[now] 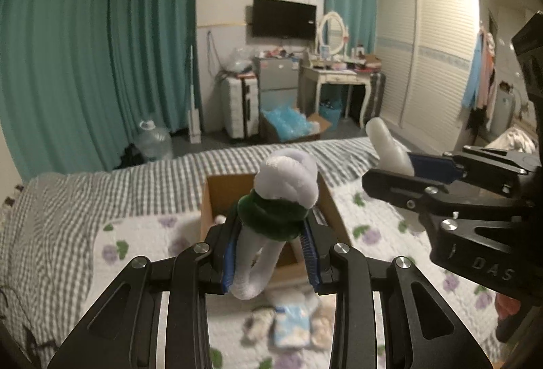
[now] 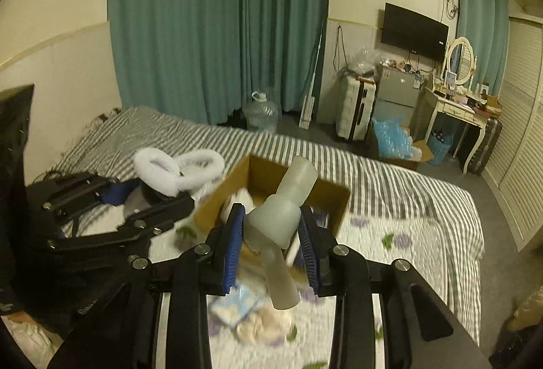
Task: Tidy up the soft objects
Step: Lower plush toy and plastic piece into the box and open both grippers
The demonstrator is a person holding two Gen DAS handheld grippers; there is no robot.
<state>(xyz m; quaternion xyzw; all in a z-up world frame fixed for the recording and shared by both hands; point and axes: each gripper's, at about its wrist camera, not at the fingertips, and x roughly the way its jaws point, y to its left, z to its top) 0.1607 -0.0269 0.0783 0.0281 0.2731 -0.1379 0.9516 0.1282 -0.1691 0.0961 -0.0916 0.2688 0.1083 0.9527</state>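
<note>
Left gripper point(image 1: 271, 250) pinching fluffy earmuffs point(image 1: 285, 189), right gripper point(image 2: 271, 246) pinching translucent soft toy point(image 2: 281, 216), both above the cardboard box point(image 2: 264, 172) just ahead; risking a bounce off the rim.

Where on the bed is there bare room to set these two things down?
Bare patches: striped sheet beyond the box, and floral blanket right of it. Crowded: the packets on the blanket below both grippers, and inside the box, where something white already lies.
</note>
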